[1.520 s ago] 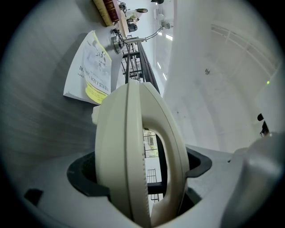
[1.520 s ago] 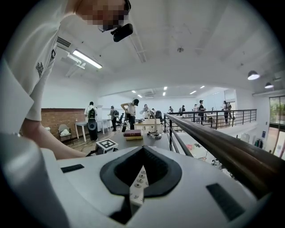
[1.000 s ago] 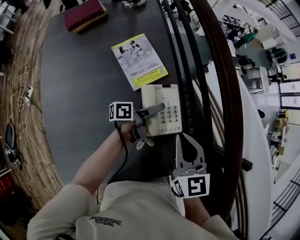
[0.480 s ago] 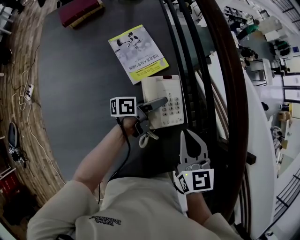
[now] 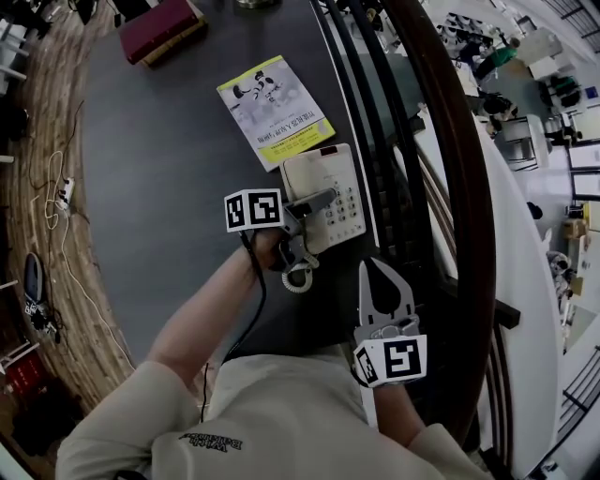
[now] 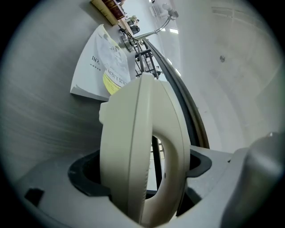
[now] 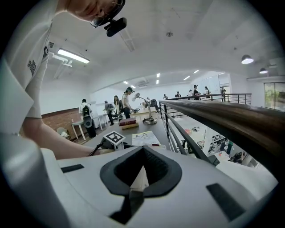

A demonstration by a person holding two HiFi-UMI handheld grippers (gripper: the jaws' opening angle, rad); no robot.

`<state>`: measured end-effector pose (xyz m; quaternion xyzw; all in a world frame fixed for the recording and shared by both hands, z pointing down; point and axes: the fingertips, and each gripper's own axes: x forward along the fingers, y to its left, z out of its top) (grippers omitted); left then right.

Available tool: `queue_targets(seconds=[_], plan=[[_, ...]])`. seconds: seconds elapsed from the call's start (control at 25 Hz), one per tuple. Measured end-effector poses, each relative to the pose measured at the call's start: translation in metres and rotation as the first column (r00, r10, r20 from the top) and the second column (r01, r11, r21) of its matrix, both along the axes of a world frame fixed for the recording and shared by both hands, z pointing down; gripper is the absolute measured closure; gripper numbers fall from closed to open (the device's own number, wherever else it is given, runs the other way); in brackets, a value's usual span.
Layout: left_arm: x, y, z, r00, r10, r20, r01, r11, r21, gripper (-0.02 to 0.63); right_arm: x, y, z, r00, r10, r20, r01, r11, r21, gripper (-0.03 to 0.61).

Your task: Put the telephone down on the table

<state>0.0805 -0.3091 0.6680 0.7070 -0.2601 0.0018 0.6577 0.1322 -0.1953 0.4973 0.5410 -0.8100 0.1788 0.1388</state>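
Observation:
A cream telephone point(image 5: 333, 192) with a keypad lies at the right edge of the dark table point(image 5: 169, 178), its far end next to a yellow-and-white booklet point(image 5: 272, 108). My left gripper point(image 5: 300, 216) is shut on the telephone's left side; in the left gripper view the cream handset point(image 6: 142, 151) stands edge-on between the jaws. A coiled cord point(image 5: 298, 277) hangs below that gripper. I cannot tell whether the base rests on the table. My right gripper point(image 5: 375, 272) points away from me just short of the phone, shut with nothing in it point(image 7: 140, 178).
A dark wooden railing point(image 5: 450, 187) with metal bars runs along the table's right edge, with a drop to a lower floor beyond. A red book point(image 5: 159, 26) lies at the far left of the table. Cables trail on the wooden floor point(image 5: 47, 187).
The left gripper has carried the telephone a little farther from me, toward the booklet. The right gripper has stayed near my body, still shut.

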Motion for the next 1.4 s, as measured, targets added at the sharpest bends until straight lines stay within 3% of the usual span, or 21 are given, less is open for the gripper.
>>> queue_targets(seconds=[0.24, 0.56, 1.04, 1.4], plan=[[-0.003, 0.002, 0.016, 0.982, 0.055, 0.183, -0.054, 0.999, -0.010, 0.138, 0.000, 0.004, -0.004, 1.000, -0.004, 0.012, 0.004, 1.000, 0.006, 0.577], [-0.007, 0.003, 0.022, 0.972, 0.050, 0.230, -0.037, 0.998, -0.059, 0.138, 0.012, 0.010, -0.001, 1.000, 0.009, 0.020, -0.009, 1.000, -0.009, 0.577], [-0.022, 0.009, 0.035, 0.892, 0.093, 0.441, -0.021, 0.986, -0.166, 0.138, 0.019, 0.021, 0.000, 0.996, 0.037, 0.080, -0.033, 0.998, -0.054, 0.578], [-0.033, 0.014, 0.010, 0.905, 0.073, 0.419, -0.020, 0.991, -0.129, 0.138, 0.016, 0.025, -0.003, 0.994, 0.030, 0.101, -0.025, 0.998, -0.054, 0.577]])
